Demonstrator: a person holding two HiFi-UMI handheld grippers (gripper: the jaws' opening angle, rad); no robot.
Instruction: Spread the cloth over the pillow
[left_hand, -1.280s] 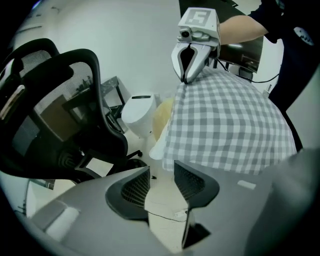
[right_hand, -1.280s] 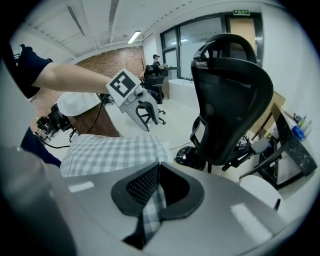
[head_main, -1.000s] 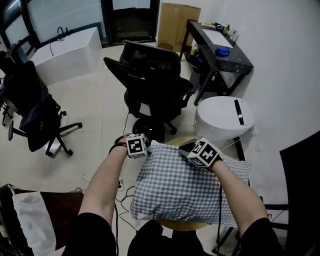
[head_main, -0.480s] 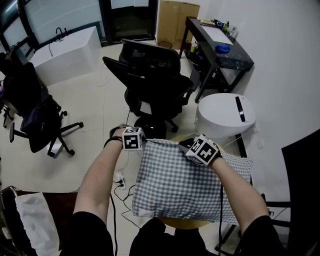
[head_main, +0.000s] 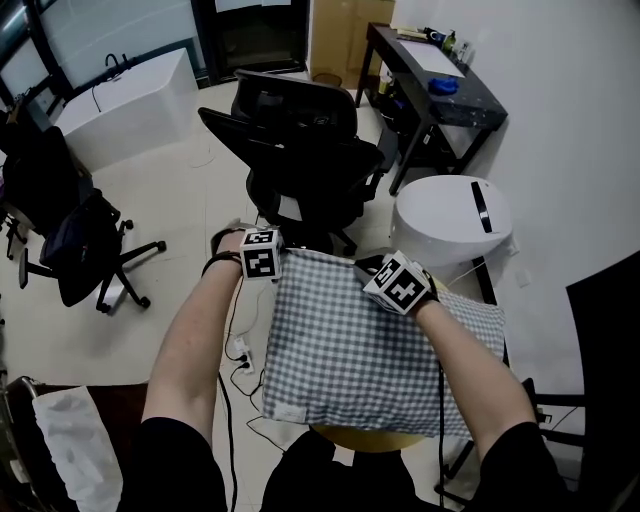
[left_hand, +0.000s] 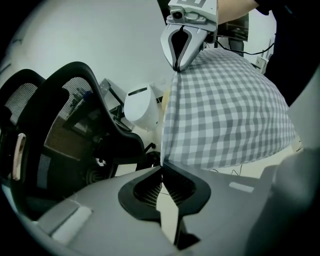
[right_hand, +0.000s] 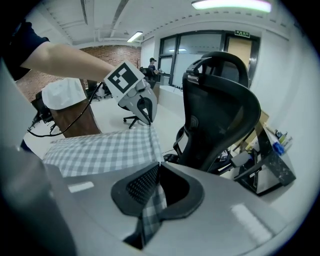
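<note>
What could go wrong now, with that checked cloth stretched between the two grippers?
The left gripper pinches only the very corner of the cloth, so a tug could slip it free. The black office chair stands close beyond the far edge; the cloth might snag there.

My left tongs (left_hand: 162, 167) are closed on a corner of the checked cloth (left_hand: 225, 110), pinched right at the tips. From there its edge runs straight ahead and up to my right tongs (left_hand: 176, 67), which nip the far corner. The cloth billows off to the right. Left of my tongs stands a black mesh chair (left_hand: 65, 125), with a white rounded unit (left_hand: 140, 102) beyond it
</note>
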